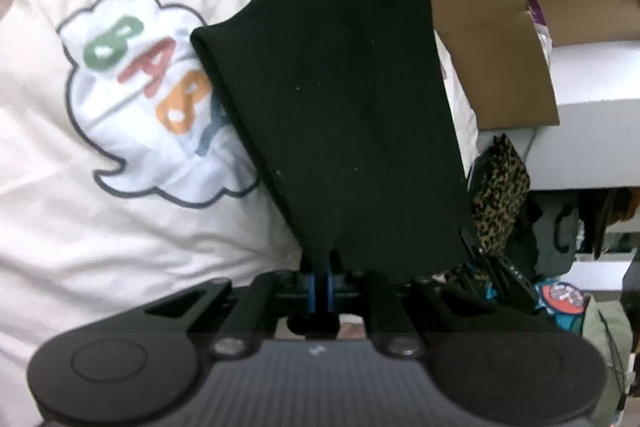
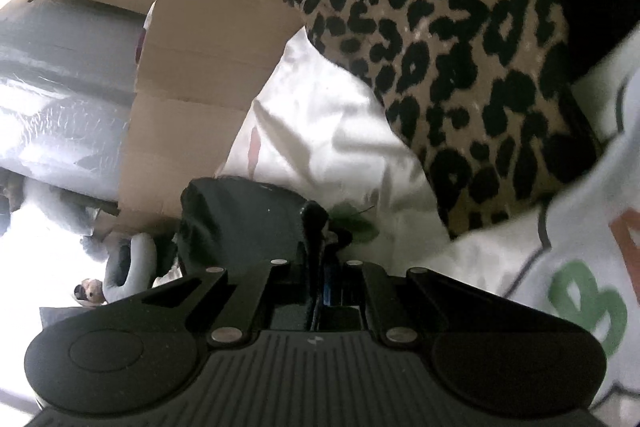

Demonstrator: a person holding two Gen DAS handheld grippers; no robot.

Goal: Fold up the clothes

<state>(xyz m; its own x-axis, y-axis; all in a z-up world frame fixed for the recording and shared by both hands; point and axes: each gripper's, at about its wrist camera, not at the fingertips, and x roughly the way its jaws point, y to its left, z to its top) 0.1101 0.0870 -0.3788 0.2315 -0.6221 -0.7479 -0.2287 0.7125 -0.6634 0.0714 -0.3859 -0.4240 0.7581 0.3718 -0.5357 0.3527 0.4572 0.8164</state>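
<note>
A black garment [image 1: 340, 87] hangs stretched in front of the left wrist camera, over a cream bedsheet [image 1: 120, 227] with a coloured "BABY" print. My left gripper [image 1: 323, 267] is shut on its lower edge, the blue pads pressed together on the cloth. In the right wrist view, my right gripper [image 2: 322, 239] is shut, with a fold of the black garment [image 2: 240, 219] bunched at its fingertips and spreading to the left. A leopard-print cloth [image 2: 460, 47] lies just beyond on the cream bedsheet [image 2: 320, 115].
An open cardboard box [image 1: 480, 27] [image 2: 200, 67] stands at the edge of the sheet. The leopard-print cloth [image 1: 500, 187] and a heap of dark clothes [image 1: 560, 235] lie right of the black garment. A grey plastic-wrapped surface [image 2: 60, 87] is behind the box.
</note>
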